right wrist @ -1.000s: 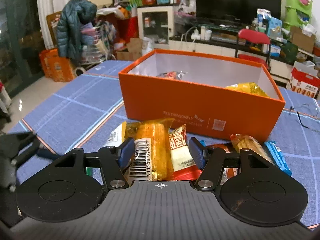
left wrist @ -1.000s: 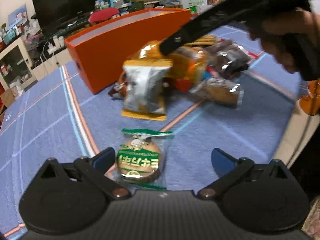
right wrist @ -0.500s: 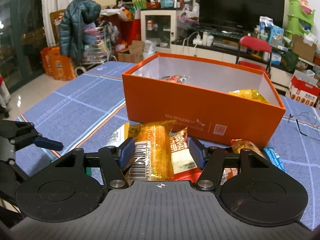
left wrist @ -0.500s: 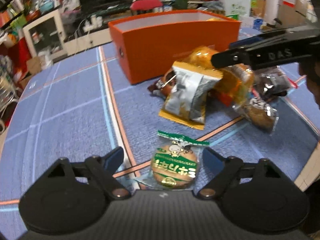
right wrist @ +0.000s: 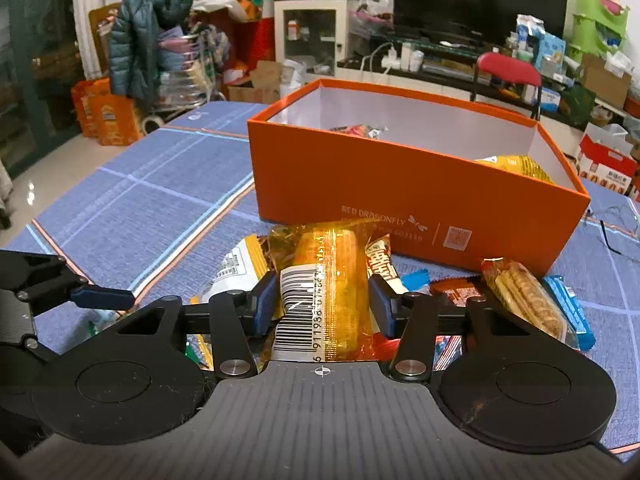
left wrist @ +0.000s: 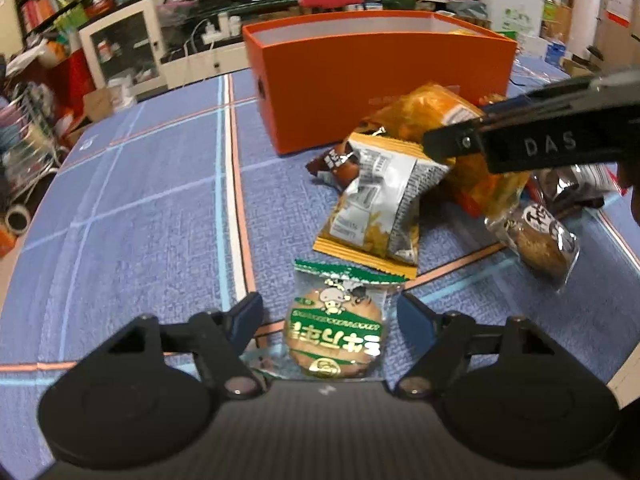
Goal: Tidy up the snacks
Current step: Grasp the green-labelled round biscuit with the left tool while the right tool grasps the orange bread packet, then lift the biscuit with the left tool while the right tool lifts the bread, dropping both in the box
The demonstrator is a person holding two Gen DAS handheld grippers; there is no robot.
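A round cookie in a clear, green-printed wrapper (left wrist: 336,328) lies on the blue cloth between the fingers of my left gripper (left wrist: 330,314). The jaws are closing and a small gap shows on each side. My right gripper (right wrist: 322,302) is closing on a yellow-orange cake packet with a barcode (right wrist: 332,280) on top of the snack pile, and both pads touch its sides. The open orange box (right wrist: 400,184) stands just behind the pile with a few snacks inside. In the left wrist view the right gripper's arm (left wrist: 520,144) reaches over the pile in front of the orange box (left wrist: 380,92).
Near the cookie lie a silver-and-yellow packet (left wrist: 380,208), a brown packet (left wrist: 332,160) and a bagged dark cookie (left wrist: 536,236). A biscuit packet (right wrist: 524,300) and a blue packet (right wrist: 568,304) lie right of my right gripper. The table's edge (left wrist: 628,376) is close on the right.
My left gripper has rolled and its jaws have narrowed around the cookie. The right jaws have closed in onto the yellow packet. The box and pile have stayed put.
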